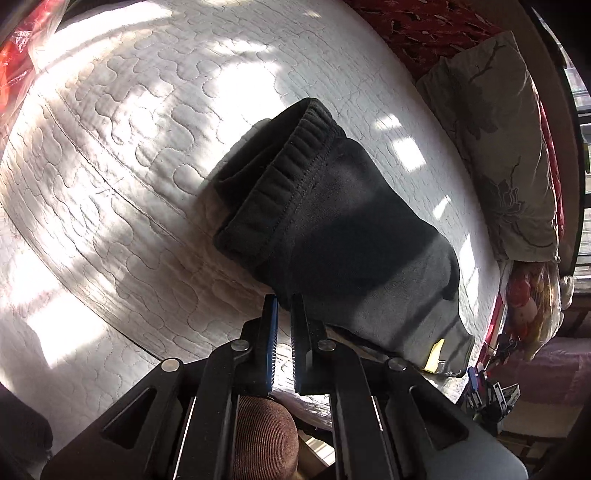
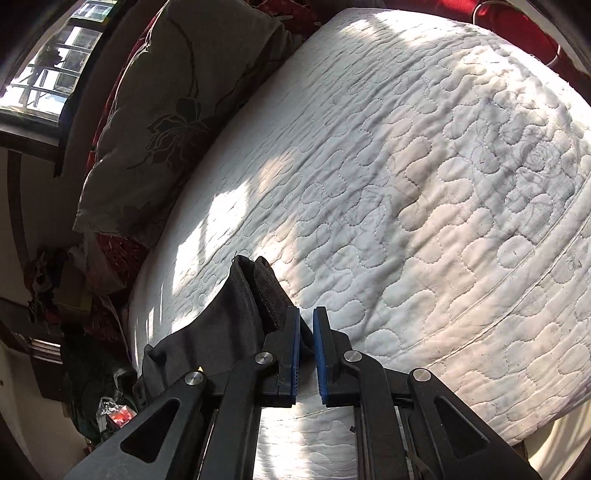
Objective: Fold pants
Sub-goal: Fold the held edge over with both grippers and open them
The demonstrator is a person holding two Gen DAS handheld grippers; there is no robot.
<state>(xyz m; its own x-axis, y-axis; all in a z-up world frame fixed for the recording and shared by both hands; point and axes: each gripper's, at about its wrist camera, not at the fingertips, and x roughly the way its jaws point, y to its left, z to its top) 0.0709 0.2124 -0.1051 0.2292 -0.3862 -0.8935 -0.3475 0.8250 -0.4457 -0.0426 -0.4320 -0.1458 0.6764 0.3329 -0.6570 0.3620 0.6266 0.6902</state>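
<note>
1. On the white quilted mattress [image 1: 110,177], the black pants [image 1: 332,229] lie folded into a compact bundle, elastic waistband uppermost and turned away from me, with sun patches across the quilt around them.

2. My left gripper [image 1: 283,301] points forward and slightly down at the near edge of the bundle. Its jaws stand a narrow gap apart with quilt visible between them. The right-hand finger tip overlaps the fabric edge; I cannot tell whether it touches. Nothing is clamped.

3. My right gripper [image 2: 306,312] is levelled low over the mattress, with the pants [image 2: 229,317] just beside its left-hand finger. The blue pads [image 2: 294,354] are parted by a narrow gap, through which bare quilt shows. No cloth sits between them.

4. Left wrist view only: the whole bundle, a small yellow tag [image 1: 434,354] near its lower right corner, red fabric [image 1: 18,48] at the upper left, and a brown ribbed object [image 1: 264,435] beneath the gripper frame, which I cannot identify.

5. Right wrist view only: a window [image 2: 48,66] at the upper left, the open stretch of mattress [image 2: 424,177] beyond the pants, and clutter on the floor beside the bed.

6. Both views: a grey floral pillow [image 1: 498,147] [image 2: 170,103] along the mattress edge, resting against dark red patterned fabric [image 1: 424,26].
</note>
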